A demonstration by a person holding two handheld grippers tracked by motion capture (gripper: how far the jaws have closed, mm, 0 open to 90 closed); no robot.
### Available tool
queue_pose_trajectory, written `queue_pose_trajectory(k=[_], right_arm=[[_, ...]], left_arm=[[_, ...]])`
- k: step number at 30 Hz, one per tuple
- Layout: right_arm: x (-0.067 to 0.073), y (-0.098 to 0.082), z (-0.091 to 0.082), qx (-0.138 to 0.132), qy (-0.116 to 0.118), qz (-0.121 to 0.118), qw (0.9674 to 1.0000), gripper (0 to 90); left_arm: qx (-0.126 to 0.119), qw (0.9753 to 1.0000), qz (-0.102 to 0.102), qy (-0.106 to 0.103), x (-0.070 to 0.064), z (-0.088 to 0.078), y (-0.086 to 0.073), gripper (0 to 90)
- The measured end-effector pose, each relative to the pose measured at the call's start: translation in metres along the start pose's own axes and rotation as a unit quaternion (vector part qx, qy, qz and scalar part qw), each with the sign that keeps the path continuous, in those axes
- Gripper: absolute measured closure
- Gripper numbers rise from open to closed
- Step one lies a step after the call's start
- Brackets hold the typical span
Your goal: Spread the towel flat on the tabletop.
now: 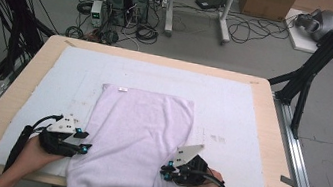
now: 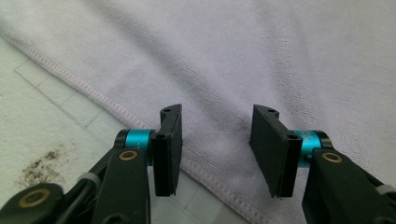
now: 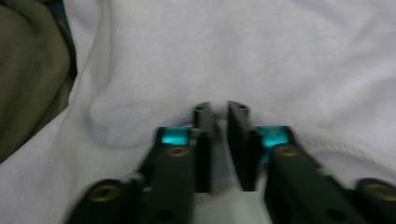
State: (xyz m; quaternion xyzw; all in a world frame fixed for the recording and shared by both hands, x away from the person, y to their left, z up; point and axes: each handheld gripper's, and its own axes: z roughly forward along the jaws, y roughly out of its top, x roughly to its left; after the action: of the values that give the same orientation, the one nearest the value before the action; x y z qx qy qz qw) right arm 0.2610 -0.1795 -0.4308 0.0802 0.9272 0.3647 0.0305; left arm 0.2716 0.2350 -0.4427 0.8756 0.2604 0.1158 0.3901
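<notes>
A pale lilac towel (image 1: pixel 138 129) lies lengthwise on the white mat, and its near end hangs over the table's front edge. My left gripper (image 1: pixel 83 141) rests at the towel's left hem, near the front. In the left gripper view its jaws (image 2: pixel 217 116) stand open over the stitched hem (image 2: pixel 116 109), with nothing pinched between them. My right gripper (image 1: pixel 165 171) sits at the towel's right edge, where the cloth (image 3: pixel 233 56) bunches into a fold. Its jaws (image 3: pixel 220 108) are nearly together with a narrow gap, and the cloth lies just past their tips.
The white mat (image 1: pixel 232 114) covers most of the wooden table (image 1: pixel 276 156). It has dark stains (image 2: pixel 42 163) beside the left gripper. Black frame posts (image 1: pixel 310 70) stand at both sides. Computers and cables (image 1: pixel 123 0) sit on the floor beyond.
</notes>
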Motion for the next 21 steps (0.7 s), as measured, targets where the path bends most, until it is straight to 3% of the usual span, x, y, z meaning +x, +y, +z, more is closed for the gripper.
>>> queue_pose_trajectory(k=[4,6,10,13,14,15,21], right_arm=[[0.008,-0.013,-0.024,-0.043,-0.009,0.005,0.9990,74.2],[0.011,-0.020,-0.029,-0.049,-0.007,0.005,0.9988,72.7],[0.016,-0.028,-0.021,-0.036,0.003,0.003,0.9993,69.4],[0.015,-0.029,-0.011,-0.019,0.011,0.004,0.9998,76.0],[0.014,-0.030,-0.012,-0.023,0.017,0.010,0.9995,85.6],[0.013,-0.031,-0.013,-0.021,0.025,0.016,0.9993,87.9],[0.025,-0.039,-0.028,0.004,0.019,0.013,0.9997,89.1]], left_arm=[[0.001,1.0000,0.002,0.001,-0.001,-0.002,0.000,52.6],[-0.002,1.0000,0.002,0.000,-0.003,-0.005,-0.001,52.4],[-0.005,1.0000,0.004,-0.002,-0.008,-0.009,-0.001,52.2],[-0.005,1.0000,0.004,-0.002,-0.010,-0.010,-0.003,52.0],[-0.003,1.0000,0.005,-0.002,-0.009,-0.010,-0.003,52.0],[-0.002,1.0000,0.004,-0.001,-0.009,-0.010,-0.004,52.0],[-0.006,1.0000,0.005,-0.001,-0.010,-0.014,-0.004,51.8]])
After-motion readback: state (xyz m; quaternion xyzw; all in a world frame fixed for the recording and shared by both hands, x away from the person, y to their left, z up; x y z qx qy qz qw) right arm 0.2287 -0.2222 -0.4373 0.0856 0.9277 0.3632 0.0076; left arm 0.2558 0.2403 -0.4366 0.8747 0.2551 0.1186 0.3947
